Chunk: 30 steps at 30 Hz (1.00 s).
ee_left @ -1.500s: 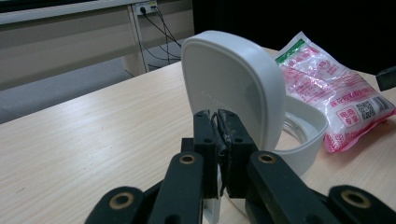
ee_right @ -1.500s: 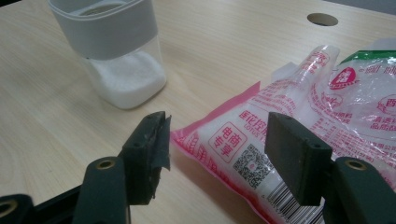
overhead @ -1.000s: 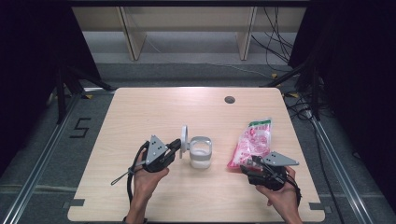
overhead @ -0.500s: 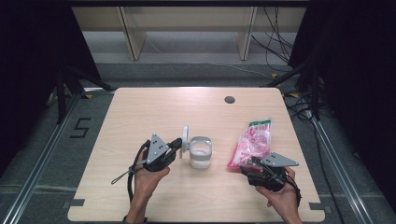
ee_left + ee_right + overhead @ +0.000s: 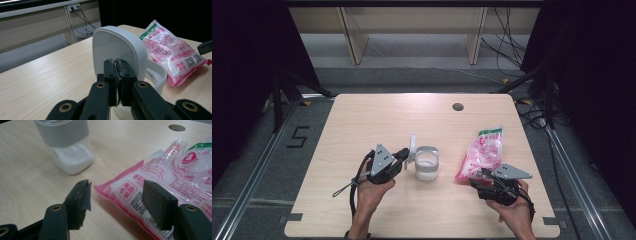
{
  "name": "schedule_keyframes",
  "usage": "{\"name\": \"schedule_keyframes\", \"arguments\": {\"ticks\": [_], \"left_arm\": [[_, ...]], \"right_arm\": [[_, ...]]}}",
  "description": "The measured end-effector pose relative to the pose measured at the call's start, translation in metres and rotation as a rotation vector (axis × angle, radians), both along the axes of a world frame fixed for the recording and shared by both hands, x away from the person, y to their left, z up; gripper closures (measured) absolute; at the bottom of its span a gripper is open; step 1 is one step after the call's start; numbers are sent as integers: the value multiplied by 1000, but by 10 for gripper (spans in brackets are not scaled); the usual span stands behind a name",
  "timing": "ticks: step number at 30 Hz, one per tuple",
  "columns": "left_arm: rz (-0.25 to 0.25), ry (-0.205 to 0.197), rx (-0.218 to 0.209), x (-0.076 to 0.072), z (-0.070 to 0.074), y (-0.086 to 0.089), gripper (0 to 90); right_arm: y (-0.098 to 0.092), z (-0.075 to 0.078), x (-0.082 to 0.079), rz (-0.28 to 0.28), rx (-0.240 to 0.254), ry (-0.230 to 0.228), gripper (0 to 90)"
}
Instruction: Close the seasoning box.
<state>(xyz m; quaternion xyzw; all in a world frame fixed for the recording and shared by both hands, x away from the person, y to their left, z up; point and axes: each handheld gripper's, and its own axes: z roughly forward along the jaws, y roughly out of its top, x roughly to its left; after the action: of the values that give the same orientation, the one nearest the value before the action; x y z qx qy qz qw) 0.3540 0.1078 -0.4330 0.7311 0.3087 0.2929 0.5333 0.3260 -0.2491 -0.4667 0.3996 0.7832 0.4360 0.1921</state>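
Centrally, jar [image 5: 427, 165] holds white granules, lid [image 5: 117, 50] up; left gripper [image 5: 117, 75] closed empty, right gripper [image 5: 115, 195] open at bag [image 5: 160, 182].

The light wooden table [image 5: 362, 120] carries 1 white-lidded container [image 5: 427, 164] and 1 pink bag [image 5: 482, 152], well apart.

Probably a lab; rail-framed table [image 5: 362, 120], trailing cables [image 5: 507, 45]

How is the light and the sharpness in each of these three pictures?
High view: table evenly lit, dark surroundings, image soft. Left gripper view: white lid bright, bag slightly soft. Right gripper view: glare on the bag's plastic, near jaws blurred.
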Motion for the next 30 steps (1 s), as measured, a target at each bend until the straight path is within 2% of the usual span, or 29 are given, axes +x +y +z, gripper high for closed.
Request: {"name": "schedule_keyframes", "arguments": {"ticks": [2,6,9,12,13,14,15,18,24,26,30], "left_arm": [[-1,3,9,-1,1,-1,862],[-5,-1,1,-2,1,-4,862],[-24,-6,4,-2,1,-11,860],[-39,7,12,-4,0,-20,852],[-47,29,0,-6,-1,-23,849],[-56,9,12,-5,-1,-24,843],[-69,11,2,-5,-1,-24,835],[-70,14,15,-6,1,-25,817],[-81,22,-9,-8,3,-22,722],[-85,28,-44,-10,3,-22,684],[-105,41,-49,-14,3,-20,594]], "right_arm": [[0,-1,0,9,5,-1,397],[0,0,0,10,0,1,397],[0,0,-1,10,1,1,397],[0,0,-1,10,-2,3,397],[1,-1,-1,10,7,-2,397],[0,0,-1,9,6,2,398],[0,0,-1,9,6,3,397],[-1,0,-1,10,-1,-6,398],[-1,-1,-1,18,5,-3,398],[-1,-1,-1,18,5,-4,398],[-1,0,-2,14,1,1,398]]}}
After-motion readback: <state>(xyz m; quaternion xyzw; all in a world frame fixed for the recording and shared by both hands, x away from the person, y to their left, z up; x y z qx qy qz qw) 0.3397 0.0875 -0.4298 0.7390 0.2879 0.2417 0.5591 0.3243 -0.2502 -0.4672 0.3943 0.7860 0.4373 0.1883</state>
